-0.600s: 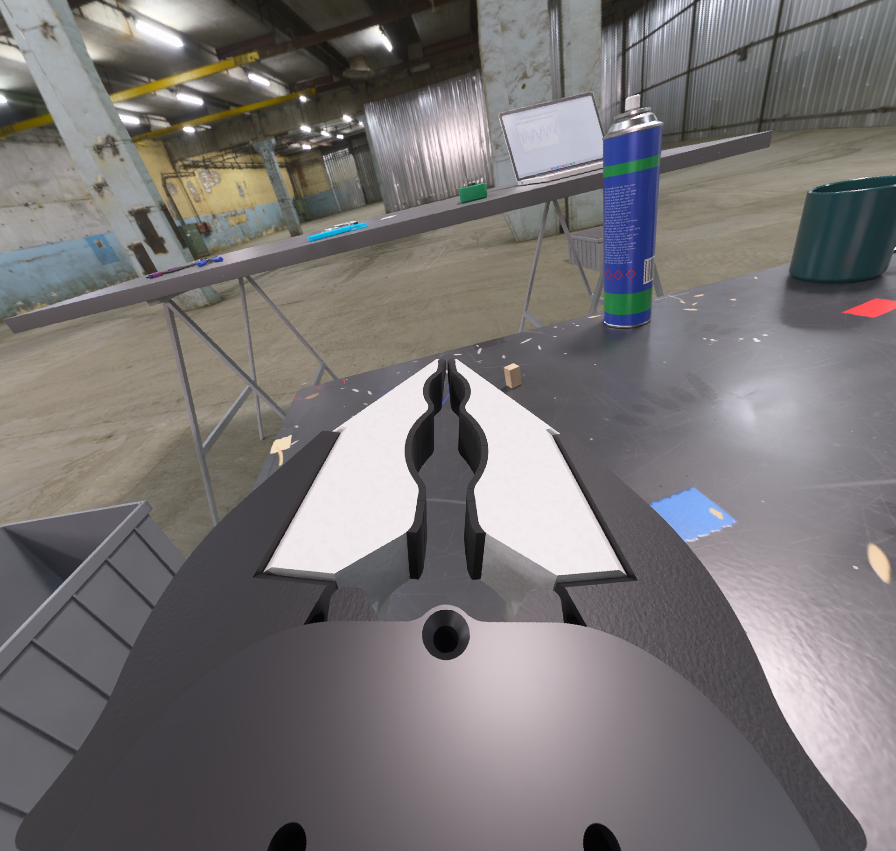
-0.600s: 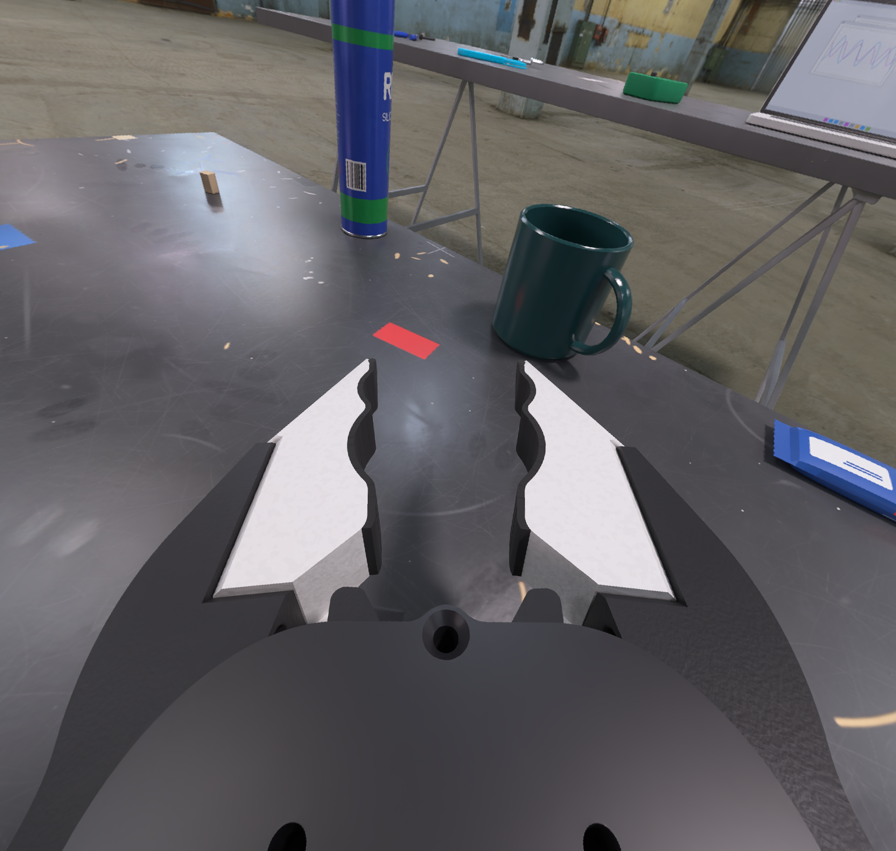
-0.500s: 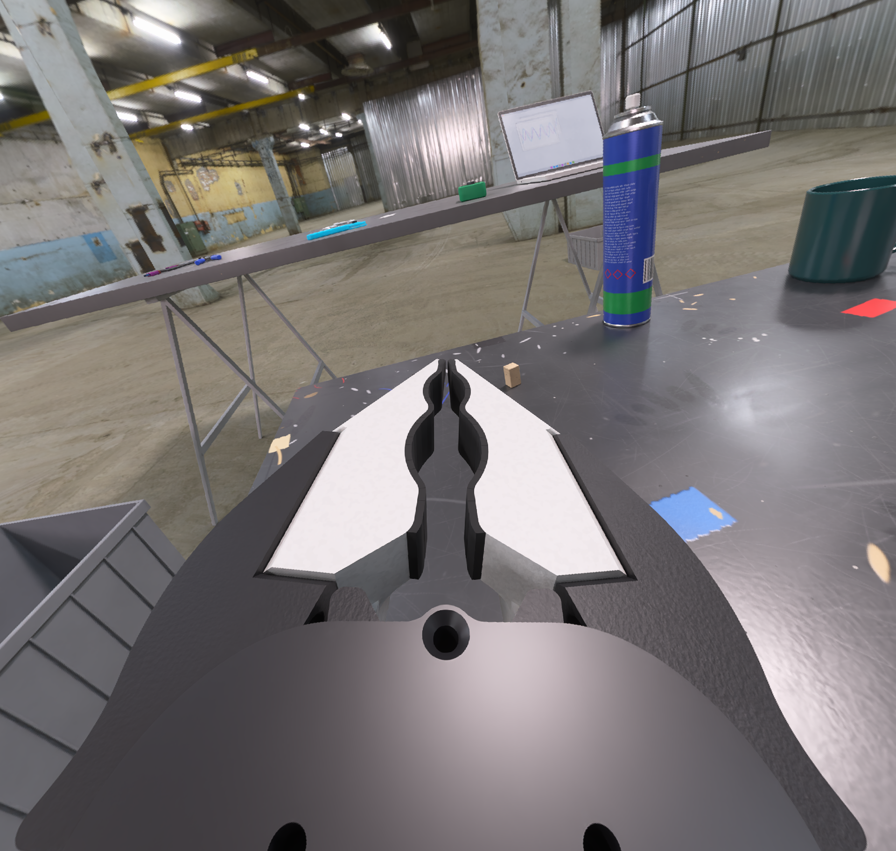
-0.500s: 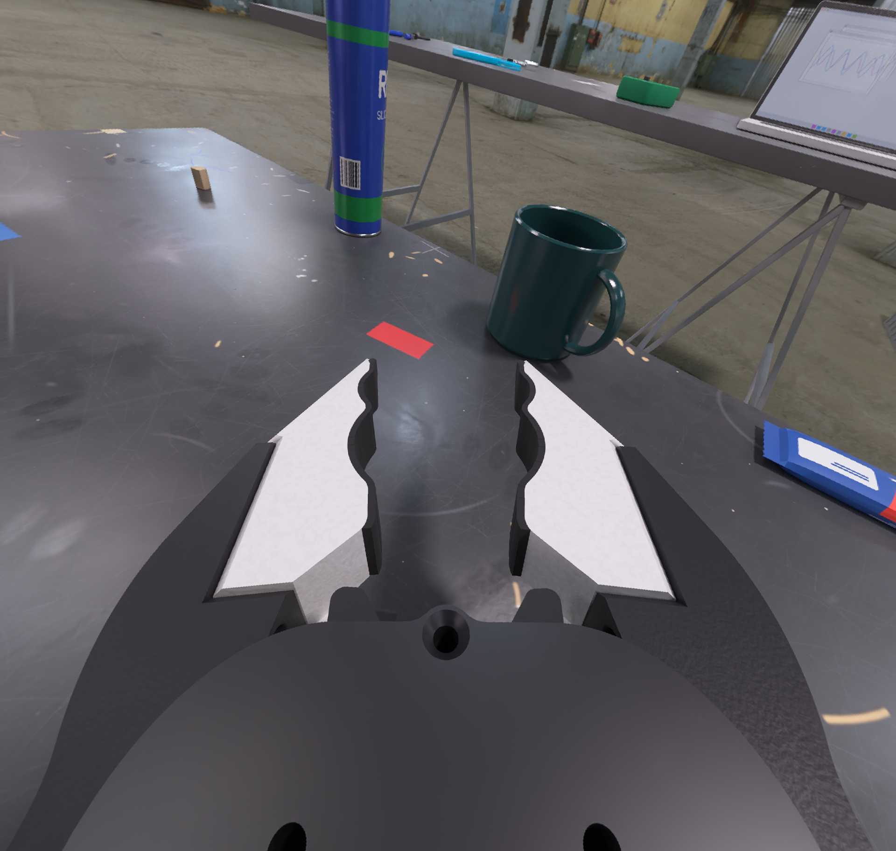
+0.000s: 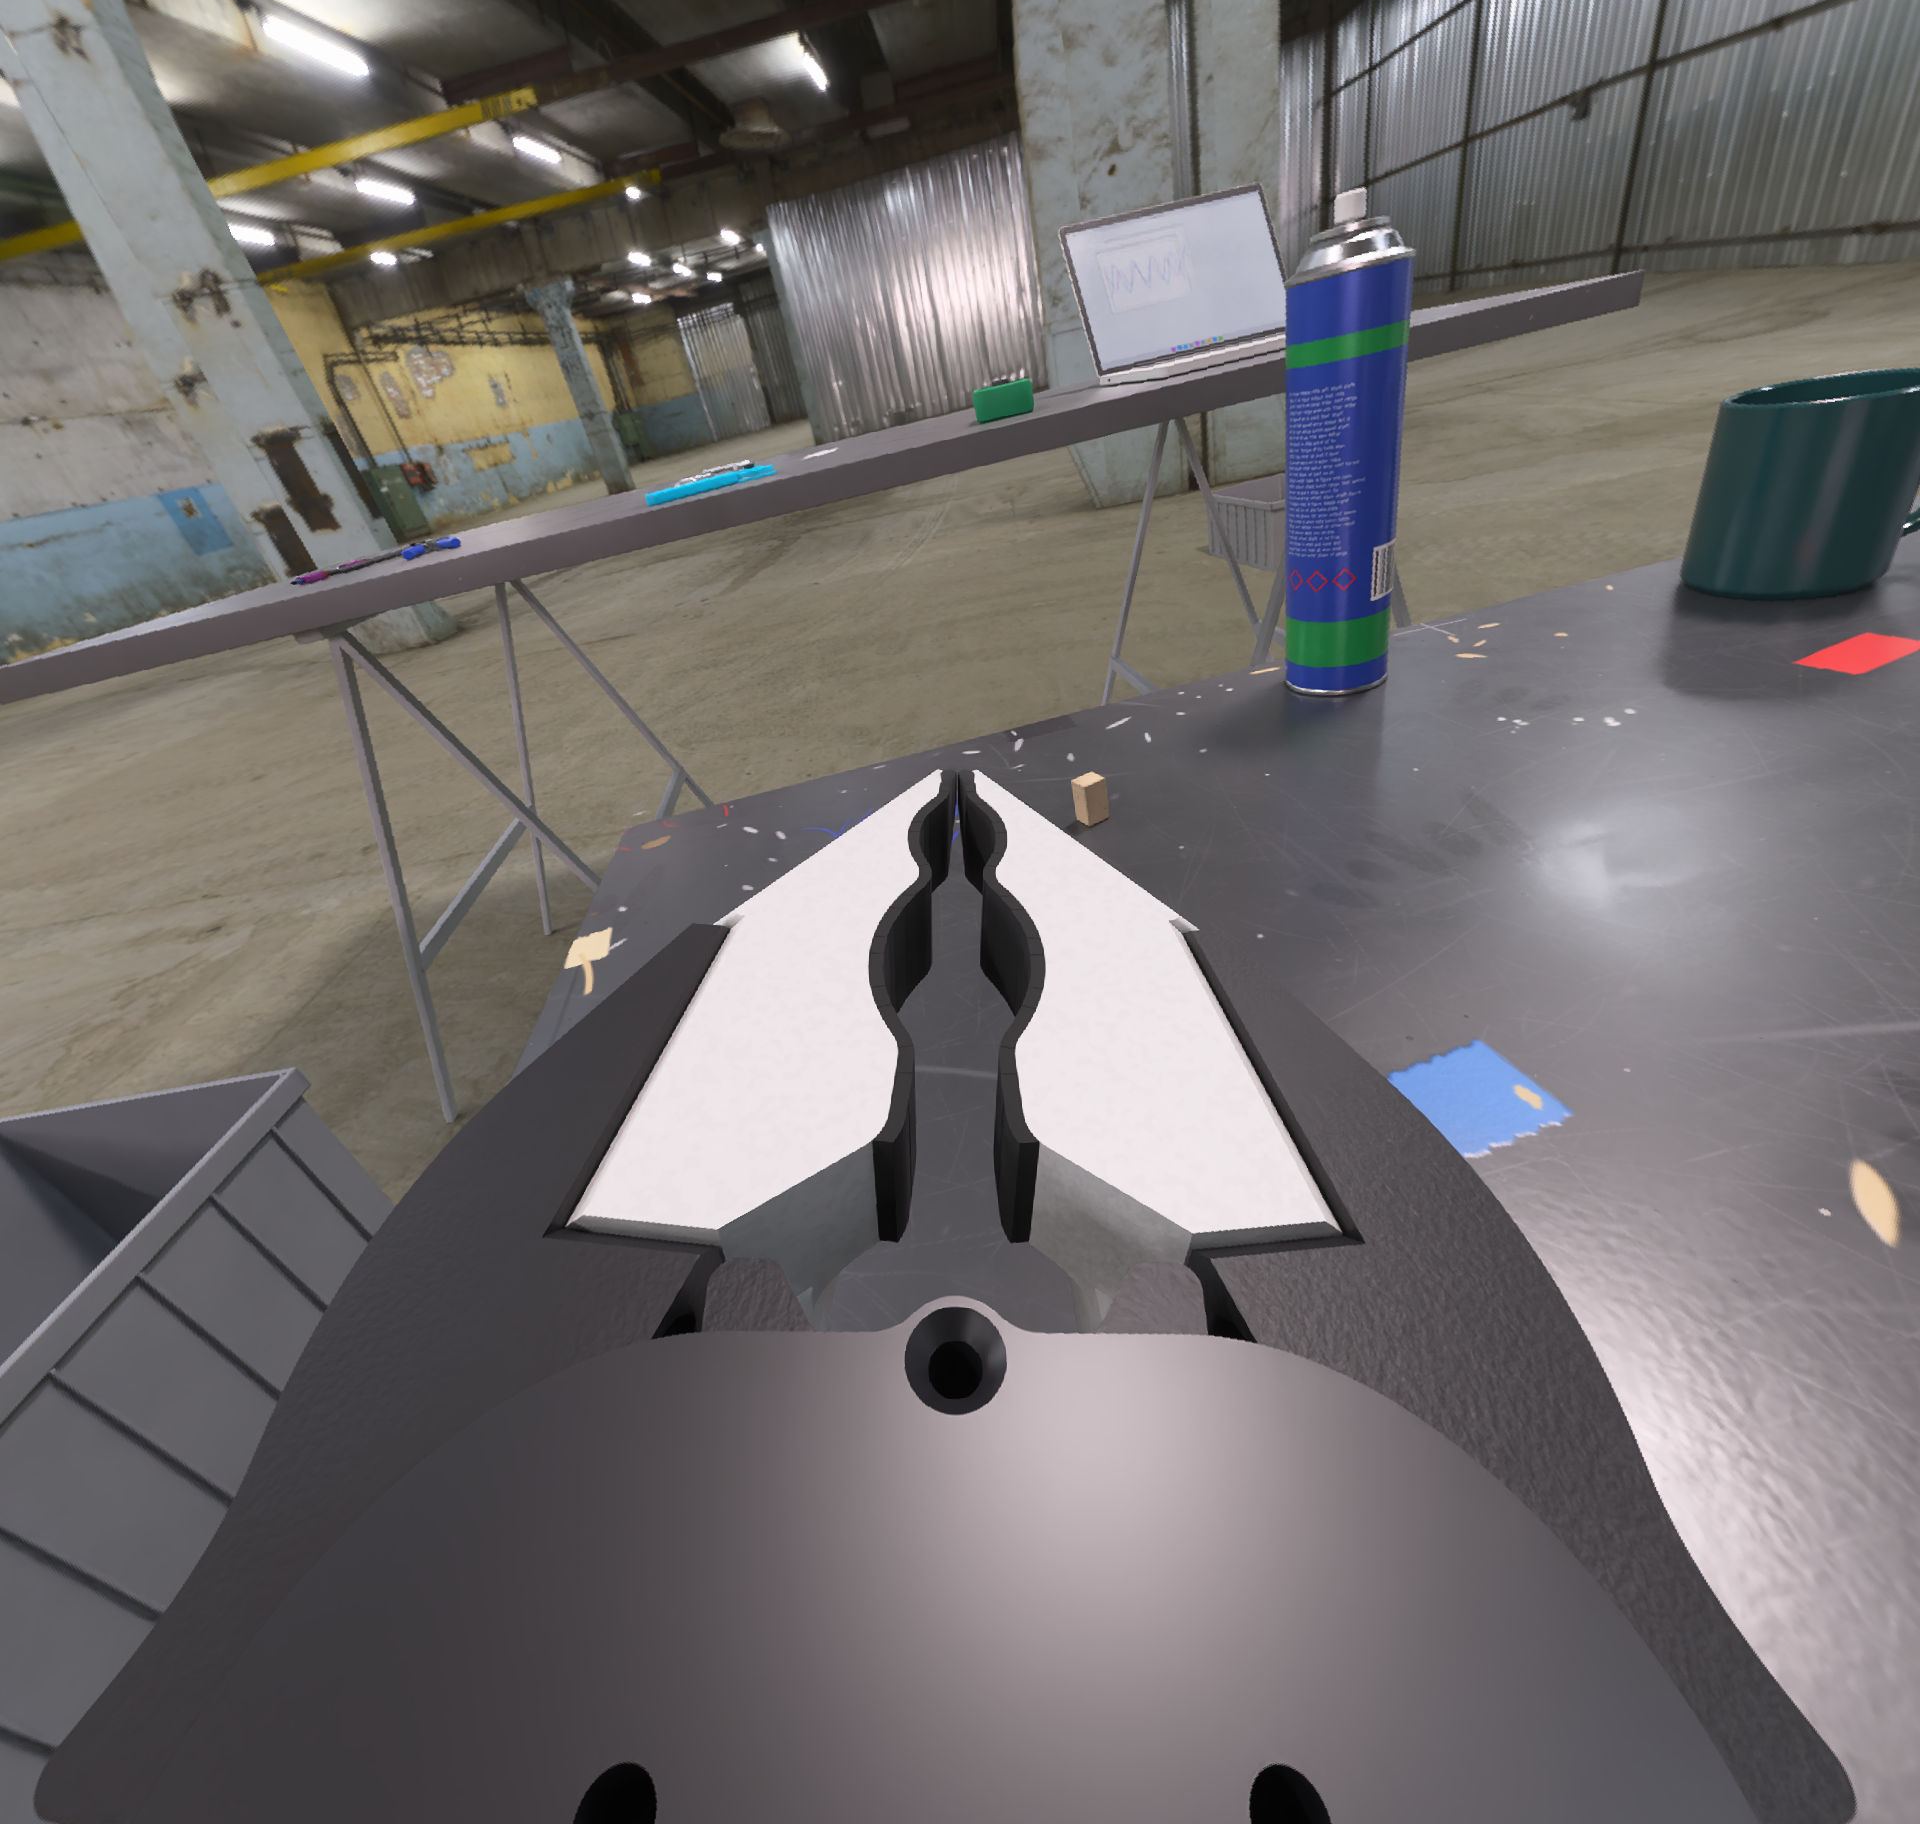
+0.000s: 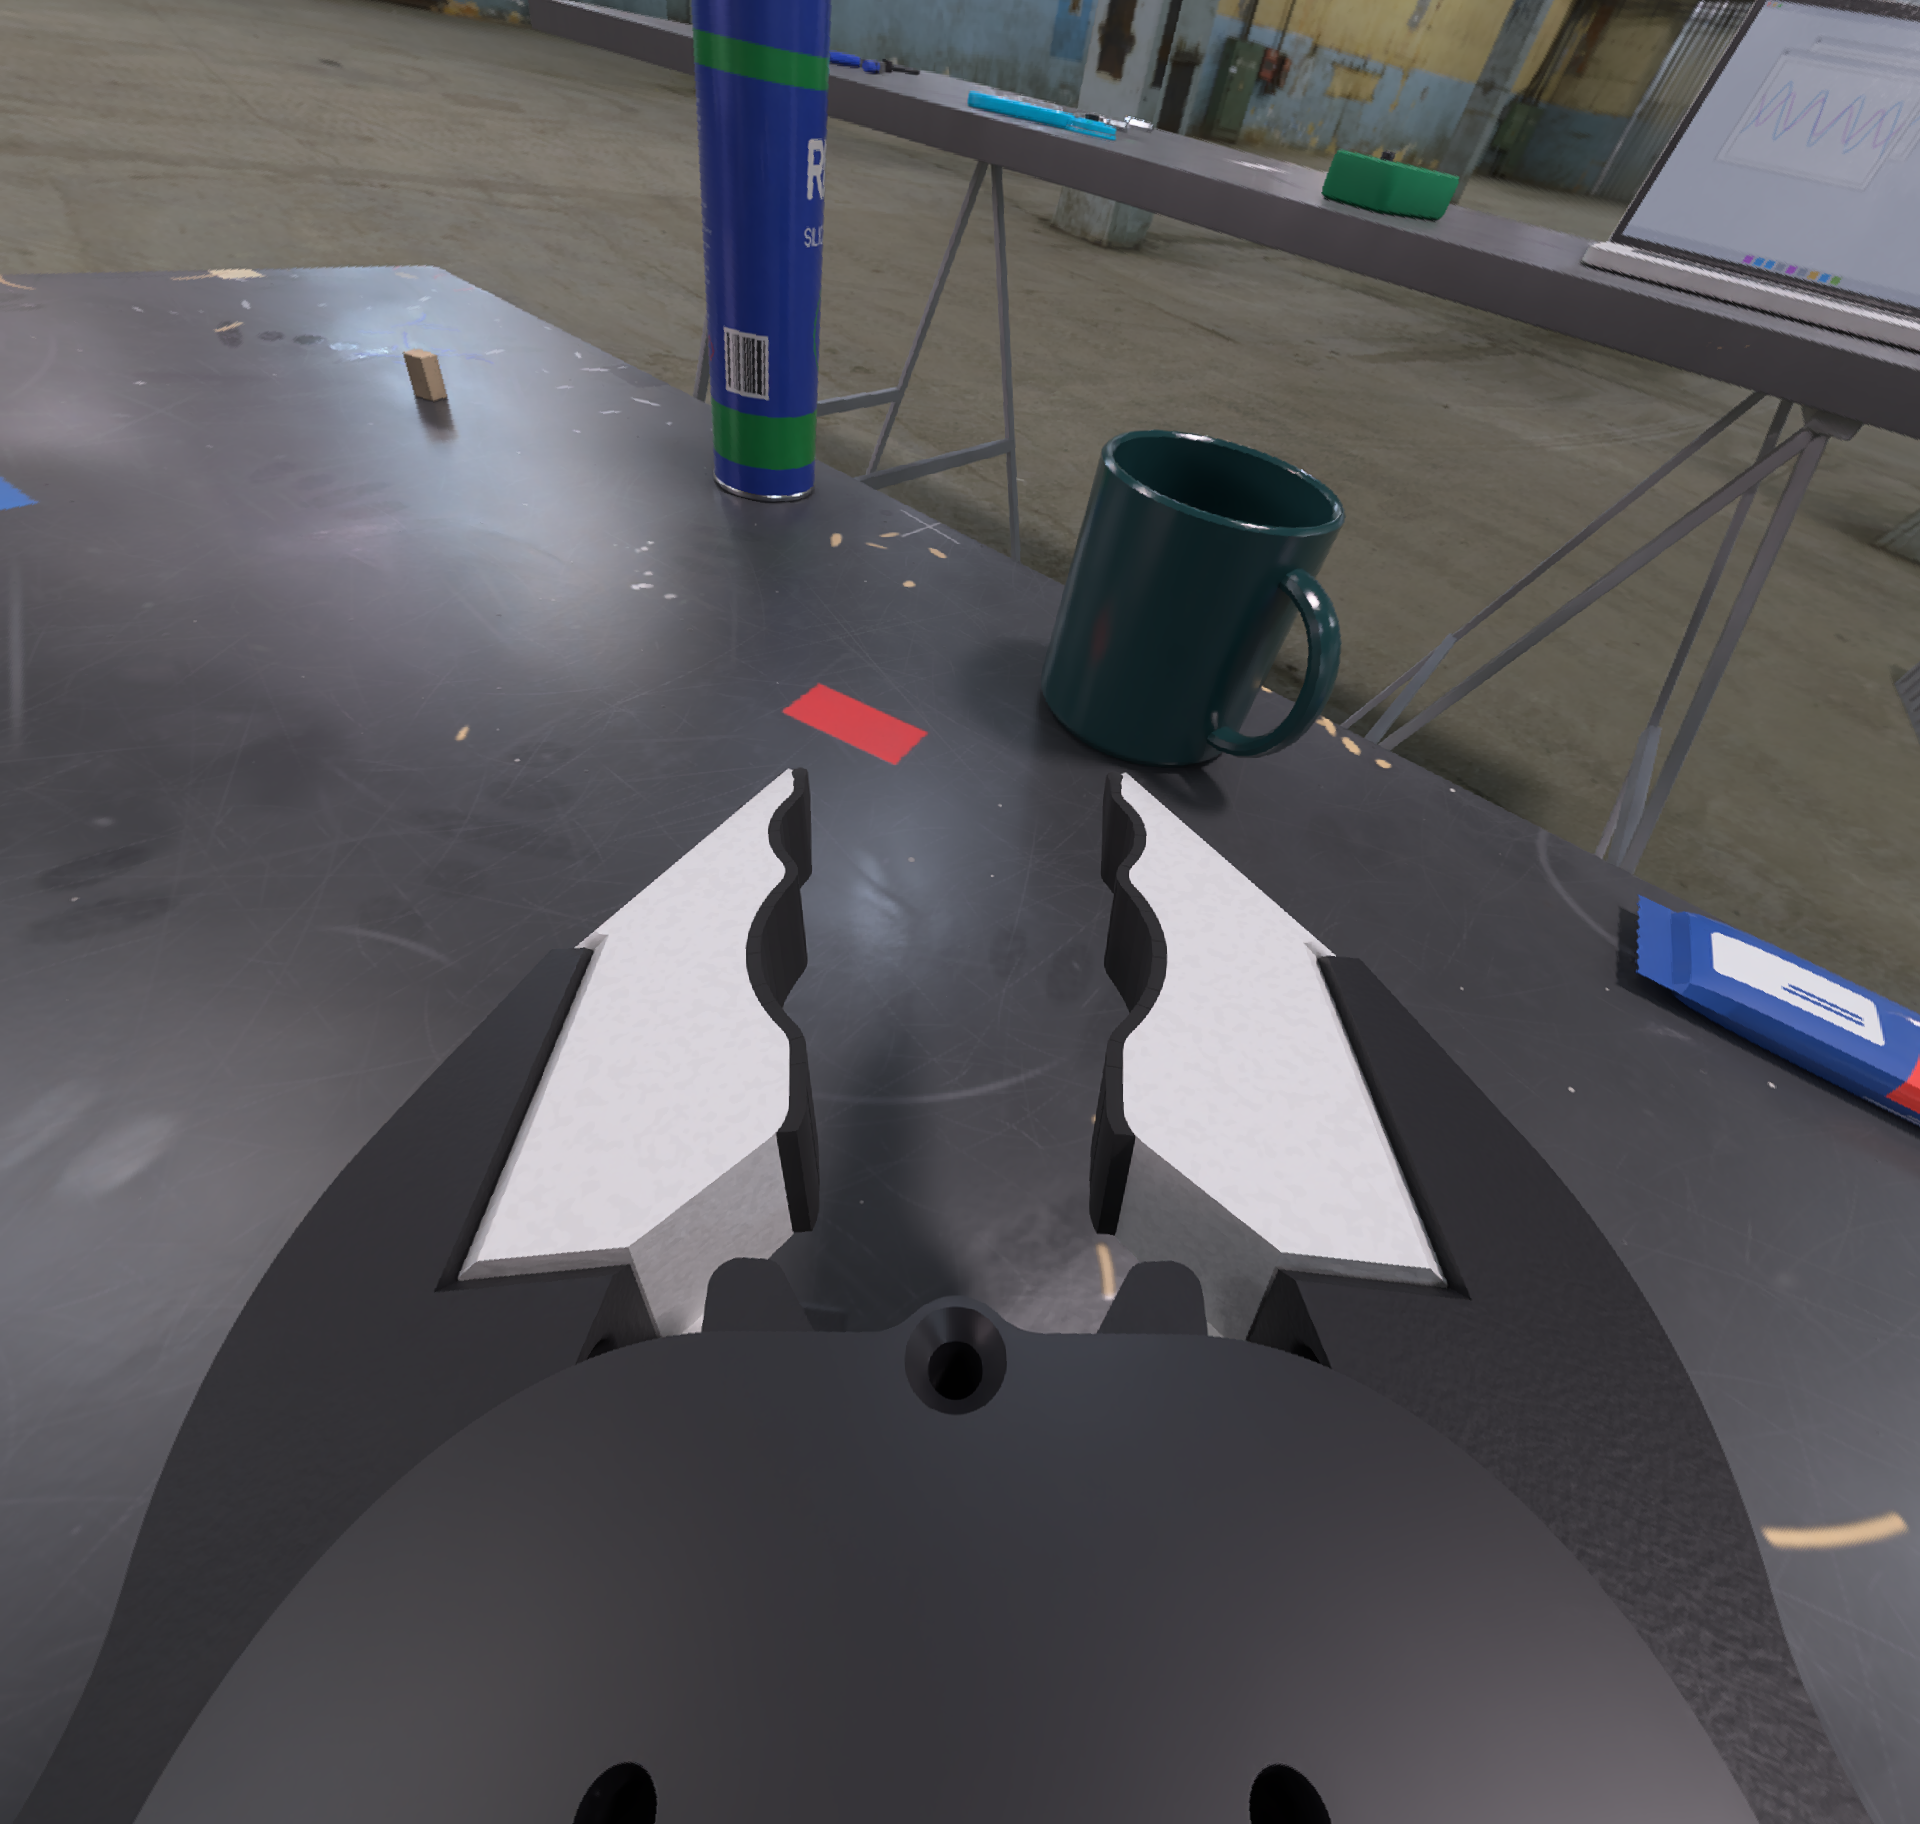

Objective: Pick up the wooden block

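A small wooden block (image 5: 1089, 799) stands on the dark table (image 5: 1558, 891) near its far edge. It also shows in the right wrist view (image 6: 425, 374), far off to the left. My left gripper (image 5: 957, 779) is shut and empty, its tips just left of the block and short of it. My right gripper (image 6: 956, 787) is open and empty, low over the table, far from the block.
A tall blue and green spray can (image 5: 1342, 465) (image 6: 763, 216) stands at the far edge, right of the block. A dark green mug (image 6: 1195, 600) (image 5: 1808, 486), red tape (image 6: 854, 724) and a blue wrapped bar (image 6: 1787, 1005) are near my right gripper. A grey bin (image 5: 135, 1307) stands left of the table. Blue tape (image 5: 1475, 1094) is on the table.
My right gripper has drifted a little to the right and forward, so the block, can and mug shift slightly left in its view. My left gripper has hardly moved.
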You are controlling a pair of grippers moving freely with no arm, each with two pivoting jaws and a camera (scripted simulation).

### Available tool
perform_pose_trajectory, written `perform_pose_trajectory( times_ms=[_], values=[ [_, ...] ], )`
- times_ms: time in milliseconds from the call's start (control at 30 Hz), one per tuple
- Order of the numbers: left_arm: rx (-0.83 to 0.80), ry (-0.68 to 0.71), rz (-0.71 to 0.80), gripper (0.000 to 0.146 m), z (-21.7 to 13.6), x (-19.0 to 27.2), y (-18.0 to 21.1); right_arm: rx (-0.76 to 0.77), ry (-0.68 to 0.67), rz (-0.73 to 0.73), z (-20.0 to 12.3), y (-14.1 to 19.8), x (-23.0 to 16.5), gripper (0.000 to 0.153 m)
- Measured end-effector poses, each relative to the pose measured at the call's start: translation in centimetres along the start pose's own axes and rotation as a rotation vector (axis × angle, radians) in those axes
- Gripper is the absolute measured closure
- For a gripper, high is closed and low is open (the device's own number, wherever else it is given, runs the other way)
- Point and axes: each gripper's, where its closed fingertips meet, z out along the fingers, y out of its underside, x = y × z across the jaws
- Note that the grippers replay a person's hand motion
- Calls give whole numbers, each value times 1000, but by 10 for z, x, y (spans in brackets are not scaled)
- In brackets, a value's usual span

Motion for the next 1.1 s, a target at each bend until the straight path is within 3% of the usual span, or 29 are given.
perform_pose_trajectory(
  times_ms=[1100],
  values=[
    [51,66,-65,145,-12,5,-10,-62,105,-45,0,12,17,99]
  ],
)
